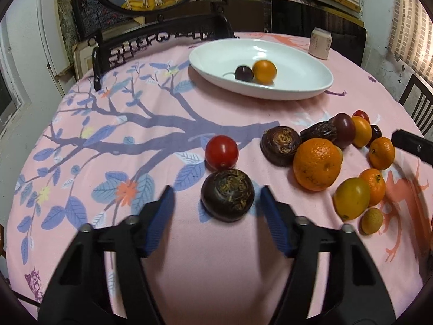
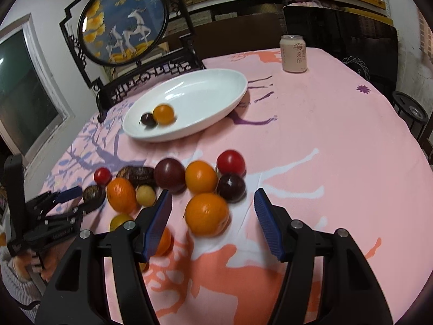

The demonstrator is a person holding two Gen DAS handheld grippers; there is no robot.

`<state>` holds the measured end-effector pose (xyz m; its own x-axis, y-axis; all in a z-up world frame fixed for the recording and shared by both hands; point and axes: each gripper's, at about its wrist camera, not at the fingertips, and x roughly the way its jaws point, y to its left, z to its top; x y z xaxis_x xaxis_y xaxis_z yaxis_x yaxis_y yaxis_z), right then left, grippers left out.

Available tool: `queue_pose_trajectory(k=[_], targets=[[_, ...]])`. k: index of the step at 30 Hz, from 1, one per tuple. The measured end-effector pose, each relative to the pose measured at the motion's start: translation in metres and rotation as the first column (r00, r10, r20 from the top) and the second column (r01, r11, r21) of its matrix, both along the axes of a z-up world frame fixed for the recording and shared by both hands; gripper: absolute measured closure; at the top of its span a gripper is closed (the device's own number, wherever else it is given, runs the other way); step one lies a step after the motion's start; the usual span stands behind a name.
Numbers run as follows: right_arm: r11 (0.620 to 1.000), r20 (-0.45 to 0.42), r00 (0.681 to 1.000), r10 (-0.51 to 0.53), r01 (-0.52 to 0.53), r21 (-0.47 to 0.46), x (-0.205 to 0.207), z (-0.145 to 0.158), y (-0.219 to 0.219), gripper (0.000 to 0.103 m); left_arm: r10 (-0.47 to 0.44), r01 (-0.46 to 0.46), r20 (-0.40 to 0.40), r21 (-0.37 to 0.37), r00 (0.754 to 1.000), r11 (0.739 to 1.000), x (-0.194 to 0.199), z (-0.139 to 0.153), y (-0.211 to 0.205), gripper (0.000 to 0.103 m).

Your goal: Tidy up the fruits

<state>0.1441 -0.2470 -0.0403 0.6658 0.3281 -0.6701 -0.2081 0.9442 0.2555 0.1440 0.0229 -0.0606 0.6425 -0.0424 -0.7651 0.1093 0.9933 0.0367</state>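
Note:
My left gripper (image 1: 216,191) is open around a dark brown round fruit (image 1: 227,195) on the pink cloth, with a gap on each side. A red tomato (image 1: 222,152) lies just beyond it. My right gripper (image 2: 213,193) is open around an orange (image 2: 207,214), its pads clear of the peel. The white oval dish (image 1: 205,62) (image 2: 238,92) at the back holds a dark plum (image 1: 243,73) and an orange-yellow fruit (image 1: 264,71). The right wrist view shows the left gripper (image 2: 79,203) at the left, beside the dark fruit (image 2: 93,195).
Several loose fruits lie in a pile (image 1: 351,146) (image 2: 173,176): oranges, plums, tomatoes, dates, a small pale fruit. A drinks can (image 1: 320,43) (image 2: 293,52) stands at the back right. A dark carved chair (image 1: 151,43) and a round deer screen (image 2: 124,19) stand behind the table.

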Motion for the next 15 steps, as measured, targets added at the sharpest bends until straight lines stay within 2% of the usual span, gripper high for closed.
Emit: queue_pose_trajectory(k=[2, 3, 14, 15], targets=[[1.000, -0.009, 1.000, 0.009, -0.009, 0.000, -0.001, -0.002, 0.001, 0.040, -0.009, 0.008, -0.016, -0.019, 1.000, 1.000, 0.003, -0.002, 0.000, 0.054], [1.000, -0.015, 1.000, 0.014, -0.014, 0.003, -0.002, -0.003, 0.001, 0.040, -0.011, 0.011, -0.013, -0.017, 1.000, 1.000, 0.002, -0.002, -0.001, 0.062], [0.998, -0.088, 0.995, 0.037, -0.040, -0.040, 0.006, -0.021, 0.013, 0.040, -0.034, 0.034, 0.004, -0.011, 0.999, 0.999, -0.002, 0.001, -0.006, 0.062], [0.998, -0.086, 0.995, 0.039, -0.043, -0.041, 0.007, -0.022, 0.014, 0.043, -0.035, 0.035, 0.004, -0.011, 0.999, 0.999, -0.002, 0.001, -0.007, 0.062]])
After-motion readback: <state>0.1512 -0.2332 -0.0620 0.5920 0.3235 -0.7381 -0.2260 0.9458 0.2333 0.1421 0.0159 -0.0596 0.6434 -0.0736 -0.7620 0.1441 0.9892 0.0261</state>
